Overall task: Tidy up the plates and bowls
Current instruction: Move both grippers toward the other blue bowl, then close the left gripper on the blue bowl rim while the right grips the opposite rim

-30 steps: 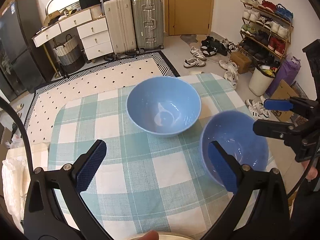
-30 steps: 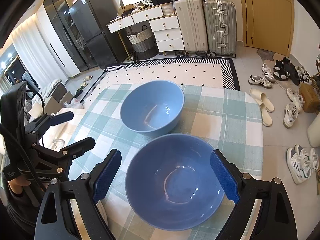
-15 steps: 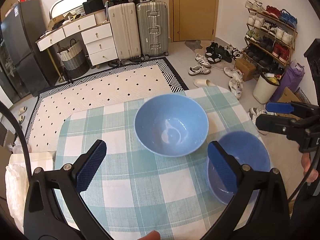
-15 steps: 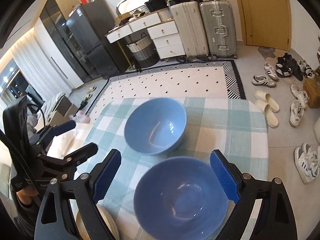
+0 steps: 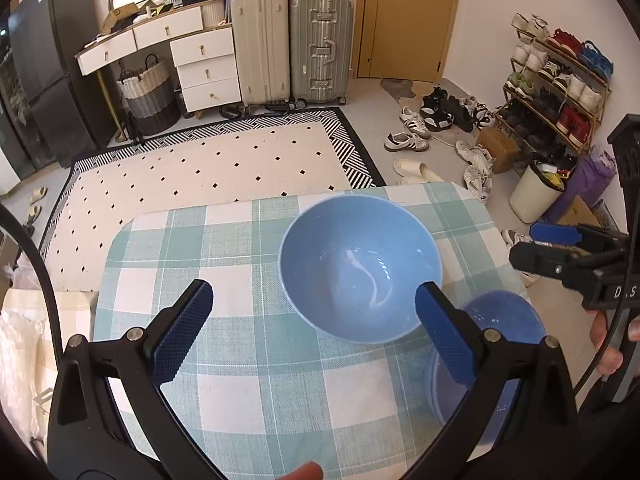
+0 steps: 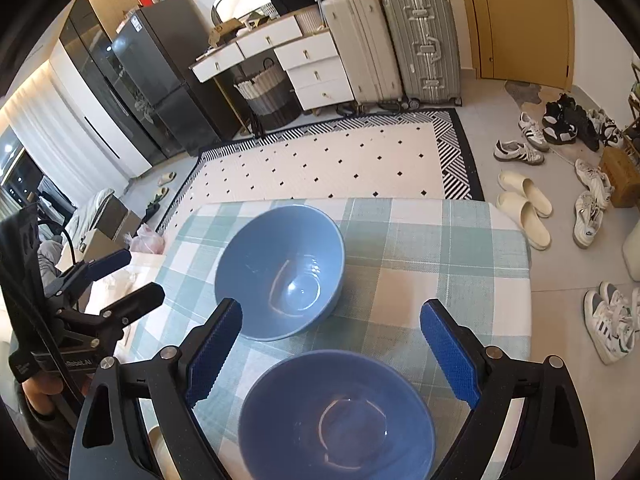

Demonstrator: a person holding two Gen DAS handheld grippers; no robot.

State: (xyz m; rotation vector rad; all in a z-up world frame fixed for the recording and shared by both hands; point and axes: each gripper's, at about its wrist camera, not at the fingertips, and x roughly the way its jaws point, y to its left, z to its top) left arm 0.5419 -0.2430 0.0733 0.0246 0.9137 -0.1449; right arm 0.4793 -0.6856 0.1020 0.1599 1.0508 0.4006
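Both hand-held grippers have pulled back and up since a second ago, and the bowls look smaller now. Two blue bowls sit upright on the checked bench [image 5: 248,392]: far bowl [image 5: 360,268] near the middle, near bowl [image 6: 338,416] just beside it, toward the right edge. Left hand-held gripper [image 5: 312,332] hovers spread wide, empty. Right hand-held gripper [image 6: 332,348] hangs above the near bowl, fingers apart, holding nothing.

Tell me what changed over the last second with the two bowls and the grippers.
Both grippers pulled back and up: the far bowl and near bowl now sit lower and smaller in each view. Nothing was grasped or released. The left gripper and right gripper stayed open, and both bowls stayed side by side on the checked tablecloth.
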